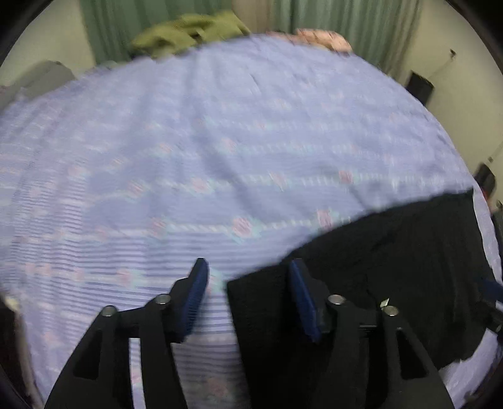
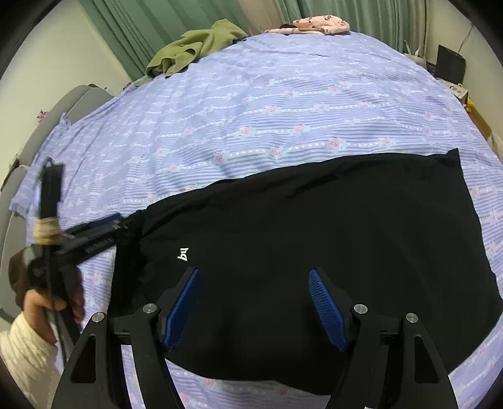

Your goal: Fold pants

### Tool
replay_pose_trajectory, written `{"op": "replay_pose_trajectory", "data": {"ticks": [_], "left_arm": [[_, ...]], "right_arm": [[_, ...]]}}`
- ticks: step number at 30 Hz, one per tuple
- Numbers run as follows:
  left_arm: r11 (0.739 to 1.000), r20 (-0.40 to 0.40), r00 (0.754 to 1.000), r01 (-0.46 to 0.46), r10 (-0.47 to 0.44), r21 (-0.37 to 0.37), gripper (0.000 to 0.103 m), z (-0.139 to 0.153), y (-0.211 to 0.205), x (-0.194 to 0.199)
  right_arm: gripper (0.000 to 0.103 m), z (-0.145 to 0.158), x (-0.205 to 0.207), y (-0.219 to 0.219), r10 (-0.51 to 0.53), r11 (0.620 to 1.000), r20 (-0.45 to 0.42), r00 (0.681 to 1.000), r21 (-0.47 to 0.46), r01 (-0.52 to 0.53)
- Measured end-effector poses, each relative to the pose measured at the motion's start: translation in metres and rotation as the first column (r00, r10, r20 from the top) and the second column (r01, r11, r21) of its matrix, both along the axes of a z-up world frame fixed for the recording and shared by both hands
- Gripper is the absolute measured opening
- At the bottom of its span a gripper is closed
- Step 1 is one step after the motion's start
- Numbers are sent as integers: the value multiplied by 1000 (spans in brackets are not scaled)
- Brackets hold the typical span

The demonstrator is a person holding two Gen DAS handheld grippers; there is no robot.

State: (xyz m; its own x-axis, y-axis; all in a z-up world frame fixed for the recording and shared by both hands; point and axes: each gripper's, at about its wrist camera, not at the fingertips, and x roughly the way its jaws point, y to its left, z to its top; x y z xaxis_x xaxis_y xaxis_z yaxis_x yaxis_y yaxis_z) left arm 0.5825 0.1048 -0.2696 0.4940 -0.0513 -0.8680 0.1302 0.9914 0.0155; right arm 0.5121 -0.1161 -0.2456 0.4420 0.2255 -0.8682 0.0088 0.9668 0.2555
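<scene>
Black pants (image 2: 314,220) lie folded flat on a bed with a purple flowered sheet (image 2: 251,119), a small white logo near their left side. My right gripper (image 2: 254,277) hovers over the pants' near part, open and empty. My left gripper (image 1: 248,267) is open over the pants' left edge (image 1: 393,251); its right finger is above the black cloth, its left finger above the sheet (image 1: 188,141). In the right wrist view the left gripper (image 2: 119,221) reaches the pants' left edge, held by a hand. The left wrist view is blurred.
A green garment (image 2: 195,47) and a pink patterned garment (image 2: 320,25) lie at the bed's far edge before green curtains. A grey chair (image 2: 78,97) stands at the left. A dark box (image 2: 449,63) sits at the far right.
</scene>
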Motion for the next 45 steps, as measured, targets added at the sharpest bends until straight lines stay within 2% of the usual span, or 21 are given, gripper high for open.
{"op": "replay_pose_trajectory", "data": {"ticks": [1, 3, 4, 7, 10, 13, 15, 20, 27, 30, 32, 34, 35, 38, 40, 41, 42, 43, 44, 45], "left_arm": [[1000, 31, 999, -20, 20, -3, 73, 12, 4, -7], [999, 68, 997, -36, 38, -32, 74, 32, 11, -25], [998, 77, 996, -31, 35, -51, 78, 41, 14, -36], [994, 67, 997, -34, 41, -99, 82, 47, 22, -66], [987, -10, 998, -65, 64, -150, 83, 29, 27, -91], [967, -105, 991, -103, 80, -232, 83, 1, 33, -100], [958, -135, 988, -107, 73, -266, 83, -11, 32, -101], [939, -169, 985, -98, 43, -328, 82, -39, 36, -79], [915, -254, 967, -104, 2, -390, 76, -72, 35, -42], [883, -273, 962, -134, 6, -451, 77, -80, 41, -38], [826, -290, 957, -147, -21, -545, 76, -81, 47, -40], [725, -315, 942, -138, -114, -675, 76, -78, 50, -43], [691, -310, 939, -126, -148, -712, 76, -74, 50, -45], [632, -254, 947, -77, -195, -771, 74, -58, 50, -51], [611, -243, 955, -91, -170, -786, 71, -56, 51, -52], [611, -254, 955, -111, -152, -783, 69, -59, 51, -52], [617, -282, 952, -150, -121, -773, 62, -65, 51, -52], [628, -305, 947, -178, -101, -758, 51, -69, 51, -52], [655, -341, 937, -212, -74, -726, 44, -74, 49, -50], [679, -369, 928, -235, -57, -696, 30, -78, 47, -49]], "right_arm": [[72, 2, -2, -2, -1, 1000, 5, 1000, 0, 1], [72, 7, -8, -6, -5, 1000, 14, 1000, 6, 5], [72, 9, -9, -8, -4, 1000, 17, 1000, 12, 4], [72, 14, -19, -13, -8, 1000, 15, 1000, 20, 8], [72, 14, -32, -17, 5, 1000, 6, 1000, 15, -5], [72, 10, -44, -16, 23, 1000, -24, 999, 0, -23], [72, 5, -49, -13, 39, 999, -46, 998, -12, -40], [72, -2, -57, -1, 78, 996, -87, 993, -31, -81], [72, -5, -42, 24, 130, 991, -59, 990, -37, -132], [72, -6, -33, 29, 124, 992, -58, 991, -31, -126], [72, -6, -30, 29, 118, 992, -57, 991, -31, -120], [72, -6, -29, 30, 114, 993, -56, 992, -29, -115], [72, -7, -29, 30, 115, 993, -60, 992, -29, -117], [72, -4, -30, 33, 134, 991, -49, 990, -16, -135], [72, -3, -32, 36, 145, 989, -39, 989, -3, -145], [72, -3, -32, 37, 147, 989, -38, 988, 0, -147], [72, -4, -32, 38, 148, 989, -36, 988, 1, -148], [72, -5, -32, 38, 146, 989, -37, 989, -3, -147], [72, -7, -32, 38, 143, 990, -40, 989, -9, -143], [72, -8, -31, 37, 138, 990, -43, 990, -15, -139]]}}
